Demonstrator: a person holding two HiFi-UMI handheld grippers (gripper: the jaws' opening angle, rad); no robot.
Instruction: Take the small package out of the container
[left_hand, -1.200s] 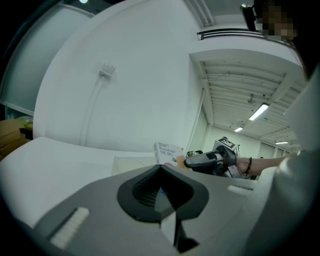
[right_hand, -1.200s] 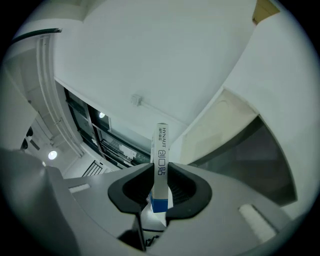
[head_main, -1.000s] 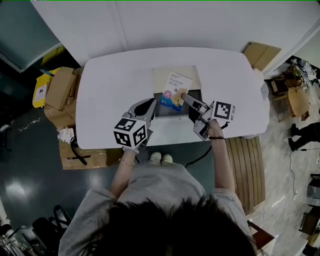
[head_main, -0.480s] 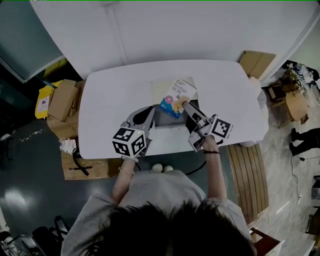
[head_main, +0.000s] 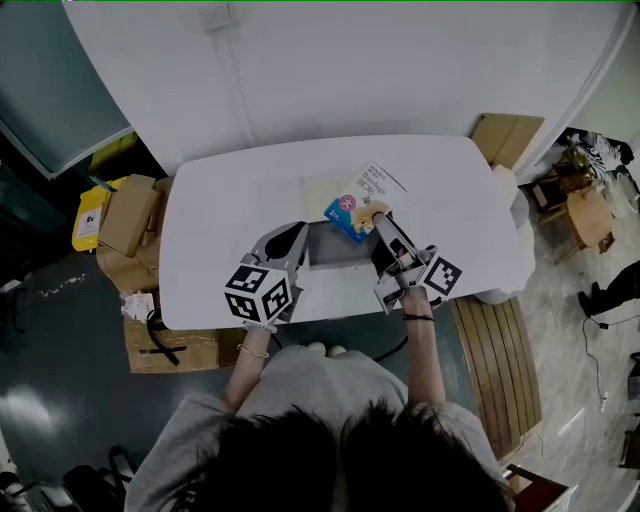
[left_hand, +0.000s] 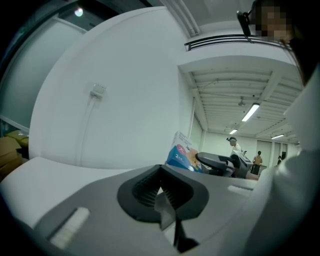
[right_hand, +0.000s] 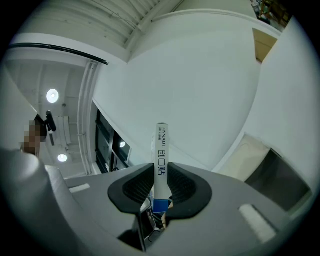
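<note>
My right gripper (right_hand: 161, 184) clamps the small package (right_hand: 161, 150) at its lower edge — seemingly light, stiff card; left gripper (head_main: 301, 234) pinches the container (head_main: 335, 262).

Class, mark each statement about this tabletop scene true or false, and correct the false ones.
1. The right gripper is shut on the small package. True.
2. The small package lies inside the container. False: it is held up in the air, out of the container.
3. The table is white. True.
4. Cardboard boxes stand on the table. False: they sit on the floor beside the table's left end.
5. The small package is plain red. False: it is blue and white, with print.
</note>
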